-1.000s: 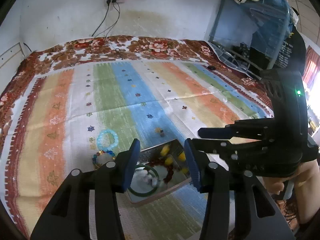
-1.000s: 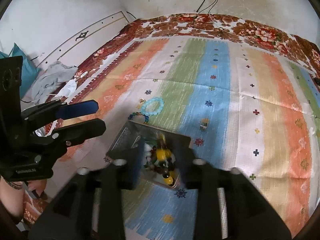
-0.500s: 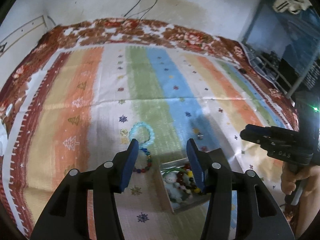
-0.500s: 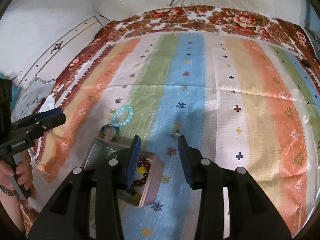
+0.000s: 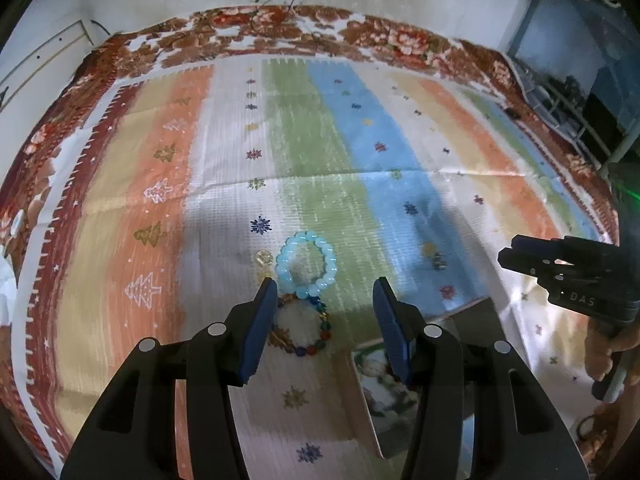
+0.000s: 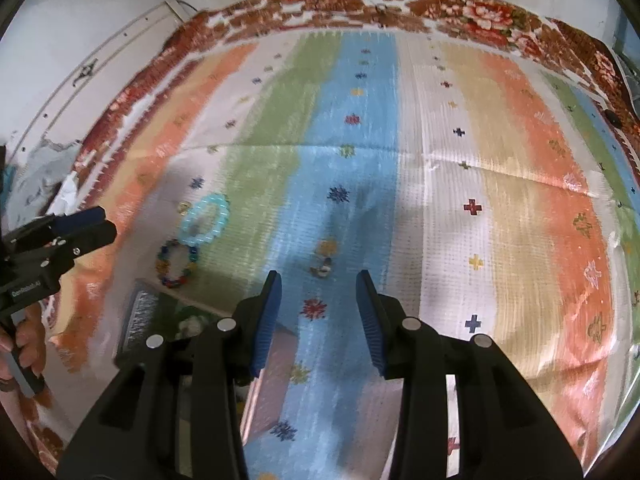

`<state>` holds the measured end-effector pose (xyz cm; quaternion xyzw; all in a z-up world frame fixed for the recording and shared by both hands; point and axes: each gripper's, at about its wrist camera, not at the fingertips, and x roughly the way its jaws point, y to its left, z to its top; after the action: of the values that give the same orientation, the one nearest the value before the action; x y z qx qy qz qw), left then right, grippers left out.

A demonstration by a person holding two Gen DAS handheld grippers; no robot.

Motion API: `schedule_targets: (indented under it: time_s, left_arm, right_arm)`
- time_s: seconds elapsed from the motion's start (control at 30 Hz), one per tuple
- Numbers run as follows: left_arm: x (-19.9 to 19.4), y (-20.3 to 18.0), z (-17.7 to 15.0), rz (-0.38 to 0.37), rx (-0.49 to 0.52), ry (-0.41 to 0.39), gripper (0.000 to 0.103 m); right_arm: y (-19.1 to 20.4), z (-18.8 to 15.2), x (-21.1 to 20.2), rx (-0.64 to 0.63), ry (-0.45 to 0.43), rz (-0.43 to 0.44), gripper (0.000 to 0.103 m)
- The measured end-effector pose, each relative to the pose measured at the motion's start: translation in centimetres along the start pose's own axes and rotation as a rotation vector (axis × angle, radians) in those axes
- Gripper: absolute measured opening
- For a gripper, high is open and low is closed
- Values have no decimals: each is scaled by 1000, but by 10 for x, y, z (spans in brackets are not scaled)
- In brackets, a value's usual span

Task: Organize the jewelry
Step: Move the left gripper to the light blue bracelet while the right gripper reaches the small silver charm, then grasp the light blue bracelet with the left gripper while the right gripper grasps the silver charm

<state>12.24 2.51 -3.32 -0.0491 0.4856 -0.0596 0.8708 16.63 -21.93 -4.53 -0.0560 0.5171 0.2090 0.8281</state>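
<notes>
A light blue bead bracelet lies on the striped cloth, also in the right wrist view. A multicoloured bead bracelet lies just below it. My left gripper is open and empty, hovering over these two bracelets. A metal box with jewelry inside sits to its right. A small ring lies on the blue stripe, also in the left wrist view. My right gripper is open and empty, just short of the ring.
A small gold coin-like piece lies left of the blue bracelet. The striped cloth covers a bed with a floral border. A wall stands behind. Shelving is at the far right.
Both grippers have swung away from above the box. The left now faces the two bracelets, the right now faces the ring. Both stay open.
</notes>
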Motion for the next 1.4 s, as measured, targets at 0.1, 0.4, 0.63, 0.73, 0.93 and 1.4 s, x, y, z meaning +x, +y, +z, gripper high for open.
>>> schedule_targets:
  time_s: [0.1,0.4,0.63,0.73,0.93,1.4]
  left_arm:
    - [17,9,9,-12,-29,44,50]
    - [53,27,19,-36,-92,161,50]
    - [85,32,17,36,-85,252,47]
    - [94,32,17,35,-85,269,47]
    - [109,34,20,61,-98,288,47]
    - [127,30,24,105,-50,328,11]
  right_arm:
    - [-2,7,18,-10,48,-7,41]
    - [2,17,55,-51,131,-39,40]
    - [5,24,73,-69,166,-42,40]
    - [6,26,80,-71,182,-41,40]
    - [4,28,97,-74,215,-46,35]
    - [0,24,104,-70,244,-68,10]
